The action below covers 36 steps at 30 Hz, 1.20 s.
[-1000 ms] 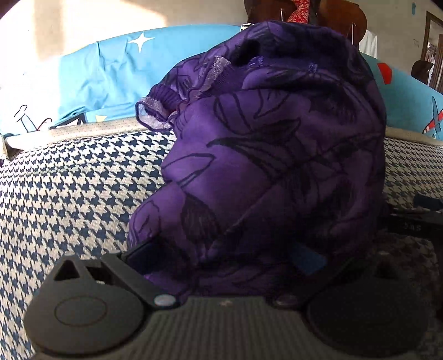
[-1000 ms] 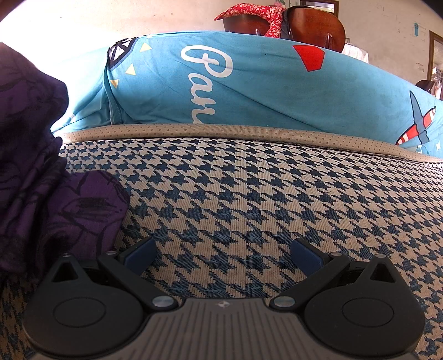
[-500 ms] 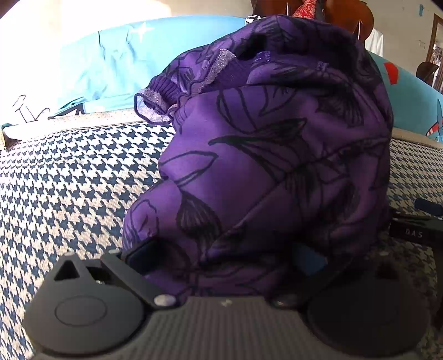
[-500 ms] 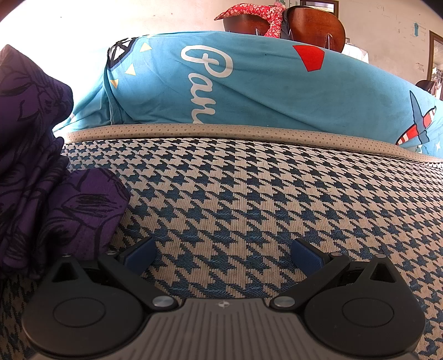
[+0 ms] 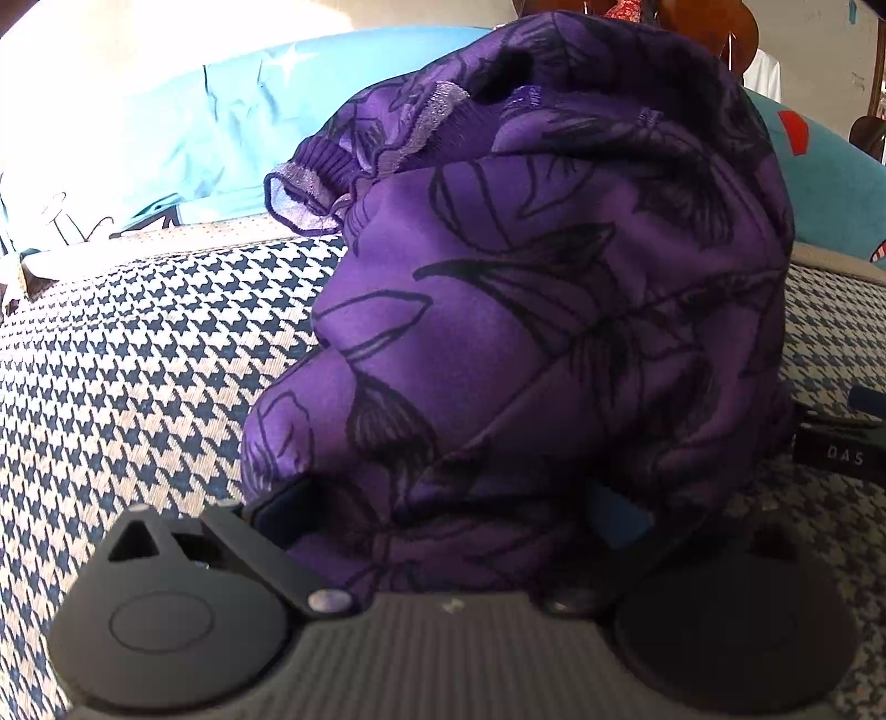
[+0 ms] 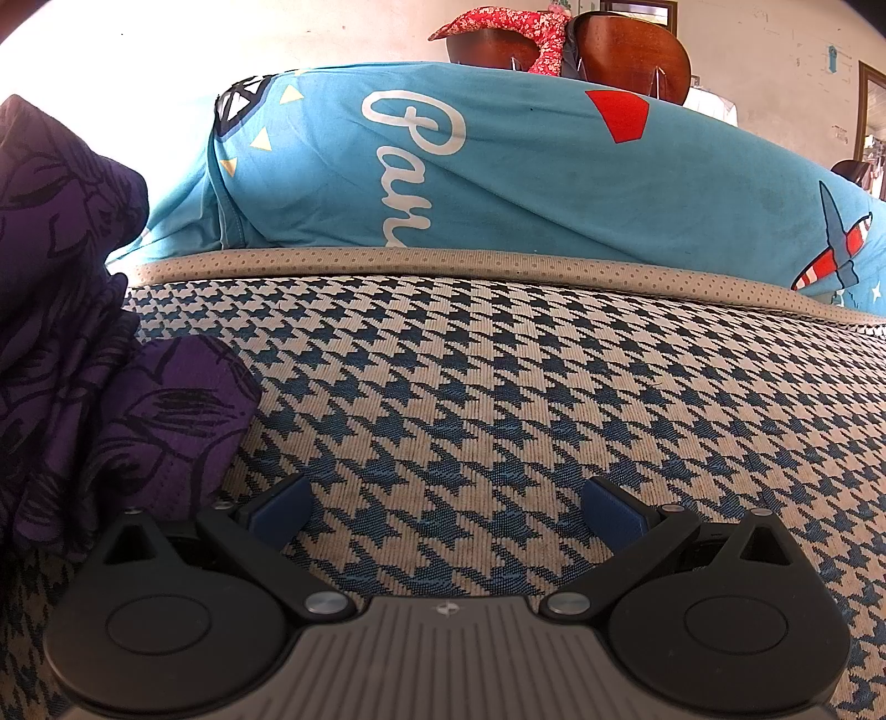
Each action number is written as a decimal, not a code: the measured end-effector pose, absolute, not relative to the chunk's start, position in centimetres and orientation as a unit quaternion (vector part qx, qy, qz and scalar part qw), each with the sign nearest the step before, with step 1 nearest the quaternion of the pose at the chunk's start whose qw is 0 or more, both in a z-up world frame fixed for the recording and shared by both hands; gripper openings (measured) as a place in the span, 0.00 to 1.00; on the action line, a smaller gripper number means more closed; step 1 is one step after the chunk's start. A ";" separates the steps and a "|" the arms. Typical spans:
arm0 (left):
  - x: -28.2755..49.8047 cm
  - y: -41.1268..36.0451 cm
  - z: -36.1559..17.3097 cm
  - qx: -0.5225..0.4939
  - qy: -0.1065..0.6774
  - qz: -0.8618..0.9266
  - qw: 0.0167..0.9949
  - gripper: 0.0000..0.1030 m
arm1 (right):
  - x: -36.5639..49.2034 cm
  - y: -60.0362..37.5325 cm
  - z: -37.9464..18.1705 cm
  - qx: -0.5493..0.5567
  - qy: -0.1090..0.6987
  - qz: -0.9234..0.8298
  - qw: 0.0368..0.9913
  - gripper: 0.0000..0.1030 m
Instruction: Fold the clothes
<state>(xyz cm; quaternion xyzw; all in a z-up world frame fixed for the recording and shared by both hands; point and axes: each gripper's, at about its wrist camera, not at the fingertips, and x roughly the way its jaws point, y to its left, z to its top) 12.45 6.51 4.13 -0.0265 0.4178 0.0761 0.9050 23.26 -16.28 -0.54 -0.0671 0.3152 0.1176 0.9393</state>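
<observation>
The purple garment [image 5: 542, 288], printed with black leaf outlines, sits bunched in a tall heap on the houndstooth bed [image 5: 138, 360], filling most of the left wrist view. A ribbed cuff [image 5: 310, 191] with a pale silvery edge pokes out of the heap at upper left. The left gripper [image 5: 451, 509] is pushed right up against the base of the heap: its two blue-padded fingers [image 5: 277, 512] stand wide apart and the cloth bulges between them, lying over the right one so that only a bit of blue shows. Whether the cloth is pinched at all cannot be told; the fingers look spread, not closed on it. At the right edge of that view a dark part of the other tool shows, low on the bed beside the heap.

In the right wrist view the right gripper [image 6: 446, 509] lies low over the bed [image 6: 554, 387] with its fingers [image 6: 614, 512] wide and nothing between them but the houndstooth weave. The garment [image 6: 72, 332] is at the left edge, a fold of it just beside the left finger. Behind, along the bed's beige dotted border [image 6: 443, 260], lies a blue pillow [image 6: 554, 171] with white script, a red patch and a small plane; past it, a dark wooden chair back [image 6: 626, 47] with a red cloth [image 6: 509, 25] draped over it
</observation>
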 end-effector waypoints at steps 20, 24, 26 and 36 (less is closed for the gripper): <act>15.0 2.0 3.1 0.038 0.448 0.075 0.890 1.00 | 23.3 -16.3 -0.6 -0.067 0.315 0.118 0.939 1.00; 15.6 1.2 3.1 0.046 0.457 0.077 0.885 1.00 | 23.3 -16.3 -0.6 -0.067 0.315 0.118 0.939 1.00; 15.8 0.9 3.1 0.050 0.459 0.076 0.884 1.00 | 23.3 -16.3 -0.6 -0.067 0.315 0.118 0.939 1.00; 14.5 -0.7 1.9 0.047 0.406 0.084 0.909 1.00 | 23.2 -16.3 -0.6 -0.067 0.315 0.117 0.939 1.00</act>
